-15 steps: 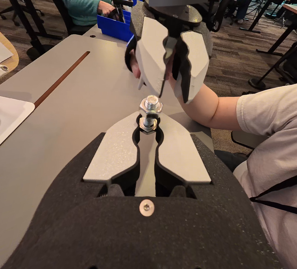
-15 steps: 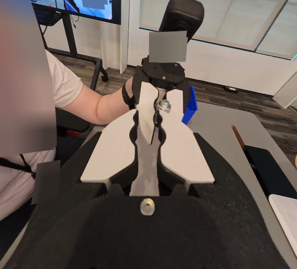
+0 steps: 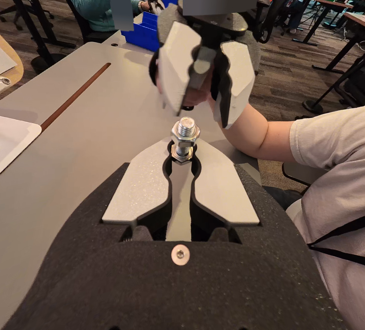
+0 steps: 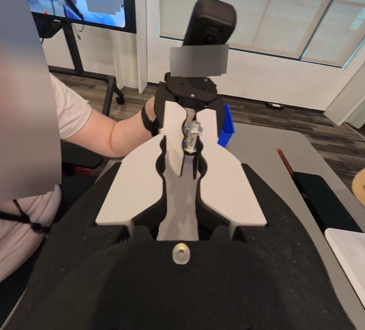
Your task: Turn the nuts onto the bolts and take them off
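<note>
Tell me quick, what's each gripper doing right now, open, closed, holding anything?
Left gripper: closed on the head of the silver threaded steel bolt, hex nut on it.
Right gripper: open, empty, just above the bolt's tip.

Left claw [image 4: 188,162] clamped on upright bolt [image 4: 190,141] with nut [image 4: 194,129], between parted right claw [image 4: 181,152] fingers.

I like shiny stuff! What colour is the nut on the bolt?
Shiny silver, the nut matches its bolt. Left wrist view shows it best.
</note>
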Tool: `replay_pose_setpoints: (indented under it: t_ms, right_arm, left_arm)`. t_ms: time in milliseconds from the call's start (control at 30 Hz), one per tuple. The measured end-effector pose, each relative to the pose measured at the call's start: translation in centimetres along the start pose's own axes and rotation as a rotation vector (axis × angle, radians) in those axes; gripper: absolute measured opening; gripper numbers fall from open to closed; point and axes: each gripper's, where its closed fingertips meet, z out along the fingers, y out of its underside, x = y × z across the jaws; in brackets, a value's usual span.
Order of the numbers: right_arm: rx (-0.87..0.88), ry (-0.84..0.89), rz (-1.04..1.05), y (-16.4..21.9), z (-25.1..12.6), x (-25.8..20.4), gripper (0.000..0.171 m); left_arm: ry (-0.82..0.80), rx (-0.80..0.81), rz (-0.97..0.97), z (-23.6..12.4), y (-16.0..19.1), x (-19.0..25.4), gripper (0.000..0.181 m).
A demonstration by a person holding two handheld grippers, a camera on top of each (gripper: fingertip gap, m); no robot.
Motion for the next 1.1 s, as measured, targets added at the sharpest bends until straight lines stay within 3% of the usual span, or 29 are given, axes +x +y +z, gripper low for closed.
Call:
replay_pose_setpoints:
  t_ms: [100, 267, 333, 400, 533, 667, 700, 767, 833, 967, 1100]
  right_arm:
    - [0.012, 0.001, 0.034, 0.3, 0.8, 0.5, 0.043]
    - [-0.028, -0.021, 0.002, 0.6, 0.8, -0.3, 0.041]
    - [-0.01, -0.05, -0.011, 0.2, 0.1, -0.8, 0.025]
    - [0.036, -0.051, 0.013, -0.6, -0.3, -0.7, 0.019]
    - [0.048, 0.001, 0.049, -0.3, 0.3, 0.6, 0.039]
    - [0.011, -0.052, 0.05, 0.2, 0.8, -0.4, 0.041]
    - [0.0, -0.056, 0.037, 0.2, 0.5, -0.6, 0.039]
    - [0.012, -0.125, 0.021, -0.2, -0.1, -1.8, 0.014]
    - [0.045, -0.081, 0.033, -0.8, -0.2, -1.2, 0.018]
    - [0.019, -0.007, 0.034, 0.1, 0.7, 0.2, 0.045]
    - [-0.02, -0.034, 0.016, 0.5, 1.0, -0.4, 0.046]
  left_arm:
    - [0.009, -0.013, 0.02, 0.3, 0.1, 0.5, 0.015]
    - [-0.017, -0.008, 0.006, 0.0, 0.1, -0.2, 0.015]
    - [-0.032, 0.003, -0.001, -0.2, 0.0, -0.5, 0.015]
    - [-0.022, 0.002, -0.002, -0.2, 0.0, -0.4, 0.015]
    - [-0.016, -0.008, 0.016, 0.1, 0.0, 0.0, 0.015]
    - [-0.025, -0.008, 0.012, 0.0, 0.1, -0.2, 0.014]
    - [-0.027, -0.007, 0.009, -0.1, 0.1, -0.3, 0.015]
    - [-0.049, 0.007, 0.002, -0.4, -0.1, -0.8, 0.015]
    - [-0.019, 0.007, -0.003, -0.3, -0.1, -0.4, 0.015]
    - [-0.017, -0.013, 0.022, 0.2, 0.1, 0.0, 0.015]
    - [-0.03, -0.011, 0.016, 0.0, 0.2, -0.3, 0.014]
